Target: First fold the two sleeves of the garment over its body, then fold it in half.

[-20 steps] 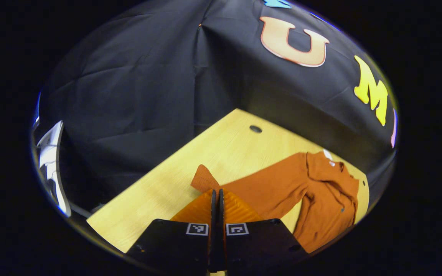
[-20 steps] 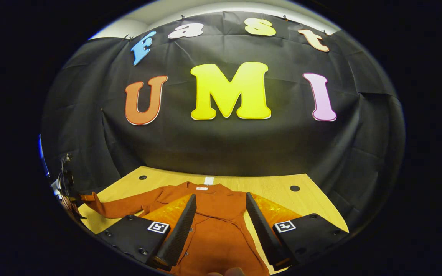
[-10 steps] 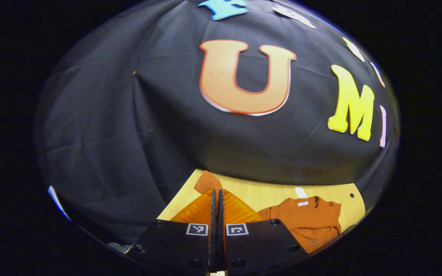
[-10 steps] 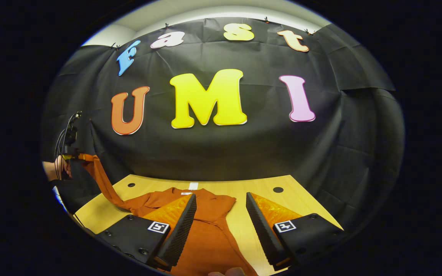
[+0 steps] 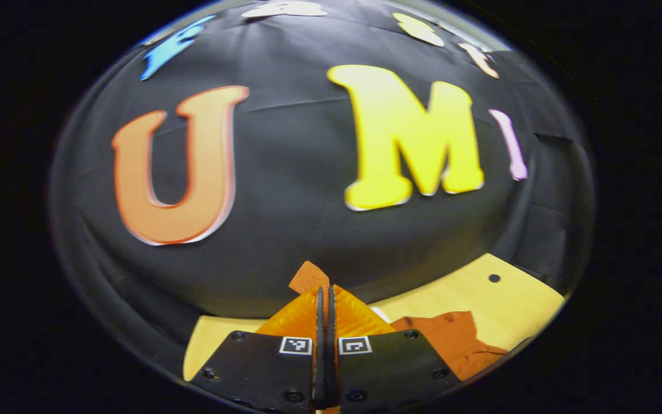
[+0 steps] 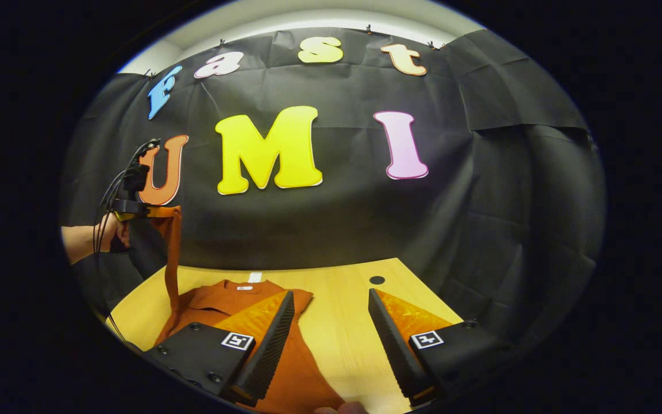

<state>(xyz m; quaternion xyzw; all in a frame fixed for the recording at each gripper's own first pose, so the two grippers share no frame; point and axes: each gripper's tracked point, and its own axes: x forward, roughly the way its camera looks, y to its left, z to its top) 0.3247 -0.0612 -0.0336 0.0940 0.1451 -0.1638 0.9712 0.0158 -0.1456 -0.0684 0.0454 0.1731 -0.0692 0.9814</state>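
The left gripper (image 5: 325, 296) pinches the sleeve (image 6: 172, 253) cuff high above the table (image 6: 342, 322), while the right gripper (image 6: 331, 310), fingers wide apart and empty, hovers beside the garment (image 6: 222, 299) body.
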